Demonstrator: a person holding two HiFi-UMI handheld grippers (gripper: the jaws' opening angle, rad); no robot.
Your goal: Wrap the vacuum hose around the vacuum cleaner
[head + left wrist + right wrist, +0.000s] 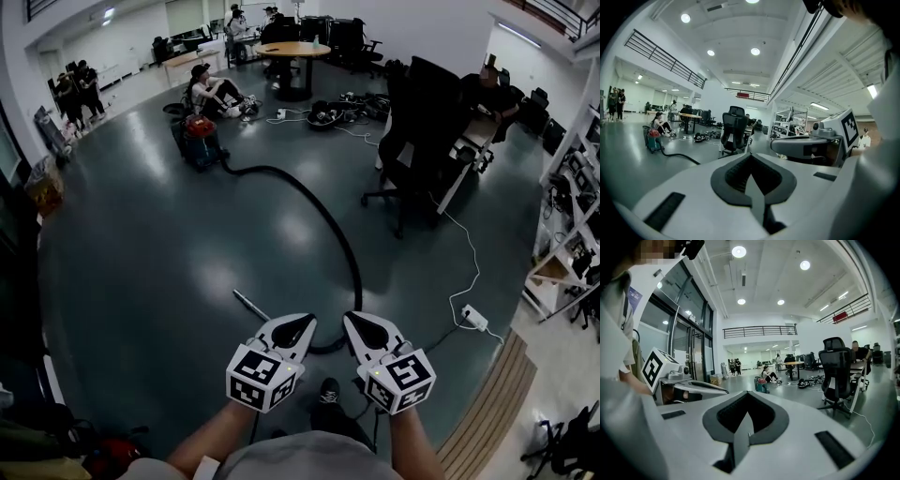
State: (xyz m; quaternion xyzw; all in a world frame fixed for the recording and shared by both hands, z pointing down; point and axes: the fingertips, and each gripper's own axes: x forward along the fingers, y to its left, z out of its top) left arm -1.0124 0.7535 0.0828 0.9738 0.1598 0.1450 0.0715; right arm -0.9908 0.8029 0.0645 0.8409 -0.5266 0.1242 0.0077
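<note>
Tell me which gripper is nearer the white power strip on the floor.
Right. In the head view, the right gripper is held to the left of the power strip. The left gripper is farther left, beyond the right one.

No words, brands or numbers are showing clearly enough to read. A red sign [839, 316] is hanging by the upper railing at the far end of the hall, but its lettering is coming out far too small to make out. The left marker cube [262, 375] and the right marker cube [401, 380] are carrying only black-and-white square patterns, not letters or digits.
</note>
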